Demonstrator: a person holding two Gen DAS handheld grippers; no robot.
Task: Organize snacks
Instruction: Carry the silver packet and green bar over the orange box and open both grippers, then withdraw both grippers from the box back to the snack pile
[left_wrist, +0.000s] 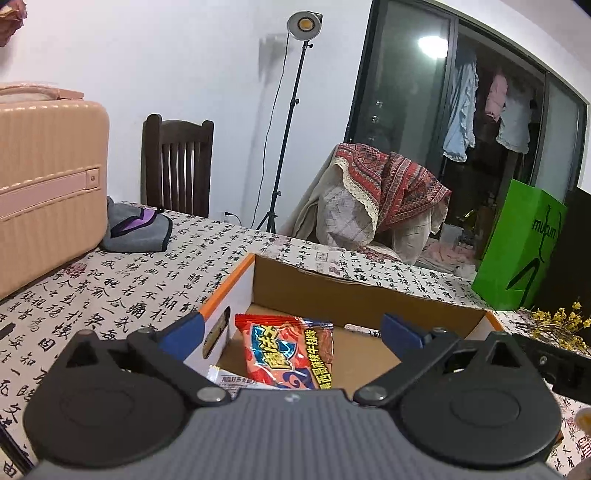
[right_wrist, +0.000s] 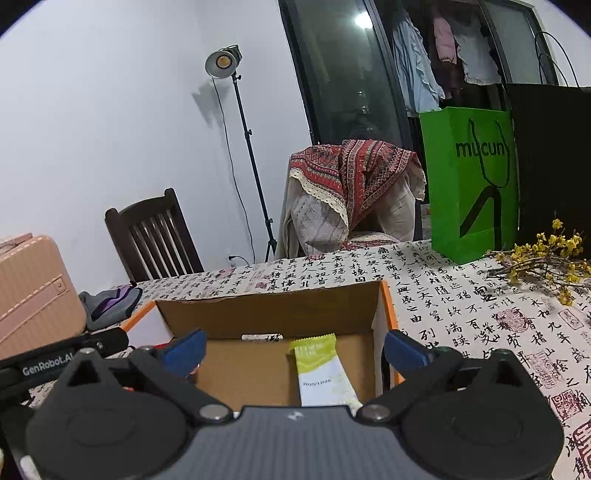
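Two views | left: red foil snack packet (left_wrist: 286, 352) on open cardboard box (left_wrist: 354, 295) floor | right: green-white sachet (right_wrist: 325, 373) | each between, below spread jaws, unheld.

The green bag (right_wrist: 469, 184) reads "mucun", the left hand-held gripper (right_wrist: 48, 363) "GenRobot.AI", the sachet (right_wrist: 325, 373) "2026/12/25".

The white packet (left_wrist: 236, 380) is mostly hidden behind the left tool (left_wrist: 291, 332); the green-and-white packet's (right_wrist: 325, 373) lower end is hidden behind the right tool (right_wrist: 293, 350).
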